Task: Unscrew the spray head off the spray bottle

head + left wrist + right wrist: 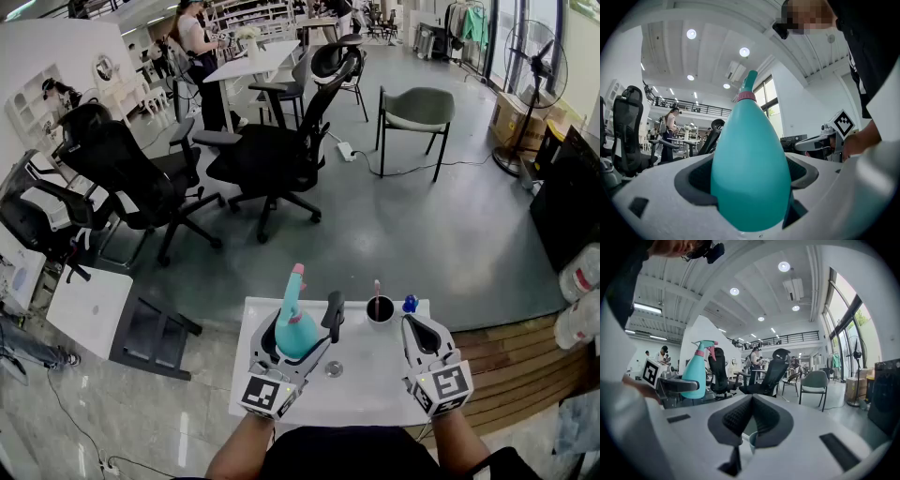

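Observation:
A teal spray bottle (pixel 296 334) with a pink collar and a teal-and-pink spray head (pixel 297 273) stands upright over the small white table (pixel 375 380). My left gripper (pixel 302 323) is shut on the bottle's wide body, which fills the left gripper view (pixel 750 173), with the collar (pixel 746 96) above. My right gripper (pixel 418 325) hovers to the right of the bottle, apart from it, shut with nothing between its pads (pixel 751 411). In the right gripper view, the held bottle (pixel 696 373) is off to the left.
A dark cup (pixel 380 309) with a stick in it and a small blue object (pixel 410 303) sit at the table's far edge. A small round metal piece (pixel 334 368) lies mid-table. Black office chairs (pixel 272 155) and a green chair (pixel 415 110) stand beyond, on the grey floor.

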Tool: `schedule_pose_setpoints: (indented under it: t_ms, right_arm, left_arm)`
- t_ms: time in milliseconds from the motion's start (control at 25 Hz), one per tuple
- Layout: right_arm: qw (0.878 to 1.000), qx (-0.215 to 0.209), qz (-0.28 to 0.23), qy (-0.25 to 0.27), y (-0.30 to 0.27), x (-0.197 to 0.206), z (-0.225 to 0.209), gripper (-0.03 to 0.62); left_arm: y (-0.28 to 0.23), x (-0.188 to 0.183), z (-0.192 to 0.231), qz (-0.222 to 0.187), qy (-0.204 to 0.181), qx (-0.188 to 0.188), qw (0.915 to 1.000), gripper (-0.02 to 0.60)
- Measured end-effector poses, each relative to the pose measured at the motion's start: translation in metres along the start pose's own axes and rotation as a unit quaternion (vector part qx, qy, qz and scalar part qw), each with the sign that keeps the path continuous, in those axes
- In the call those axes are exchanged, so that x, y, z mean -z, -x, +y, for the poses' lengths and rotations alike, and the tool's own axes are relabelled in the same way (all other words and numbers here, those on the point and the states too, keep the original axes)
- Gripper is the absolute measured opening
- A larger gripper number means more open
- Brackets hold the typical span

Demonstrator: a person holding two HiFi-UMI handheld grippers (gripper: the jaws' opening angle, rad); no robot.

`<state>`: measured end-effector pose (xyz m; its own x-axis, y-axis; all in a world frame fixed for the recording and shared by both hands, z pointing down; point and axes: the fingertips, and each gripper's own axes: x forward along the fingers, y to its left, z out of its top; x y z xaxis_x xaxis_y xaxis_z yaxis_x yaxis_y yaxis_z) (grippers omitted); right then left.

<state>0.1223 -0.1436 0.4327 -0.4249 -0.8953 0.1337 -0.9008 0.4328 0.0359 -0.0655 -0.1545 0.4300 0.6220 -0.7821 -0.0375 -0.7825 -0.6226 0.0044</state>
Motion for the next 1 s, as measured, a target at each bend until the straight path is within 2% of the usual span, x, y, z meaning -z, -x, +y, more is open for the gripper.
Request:
schedule_pose_setpoints:
  t_ms: [520, 640, 880, 1000]
  right_arm:
    - [1.000, -0.009, 0.006, 0.026, -0.002, 0.006, 0.007, 0.005]
    - [1.000, -0.018, -0.002, 0.025, 0.001, -0.003, 0.011, 0.005]
    - [0.990, -0.118, -0.050, 0.051, 0.006, -0.044, 0.062, 0.006]
    - [0.987, -0.151, -0.050, 0.035, 0.004, -0.052, 0.080, 0.010]
  left_arm:
    - [-0.003, 0.007, 0.000, 0.016, 0.002, 0.002, 0.9999, 0.430]
    - [-0.003, 0.007, -0.006, 0.019, 0.000, 0.010, 0.9998, 0.430]
    - [-0.005, 0.007, -0.015, 0.017, 0.004, 0.023, 0.9996, 0.430]
    - [-0.006, 0.009, -0.020, 0.017, 0.002, 0.027, 0.9995, 0.430]
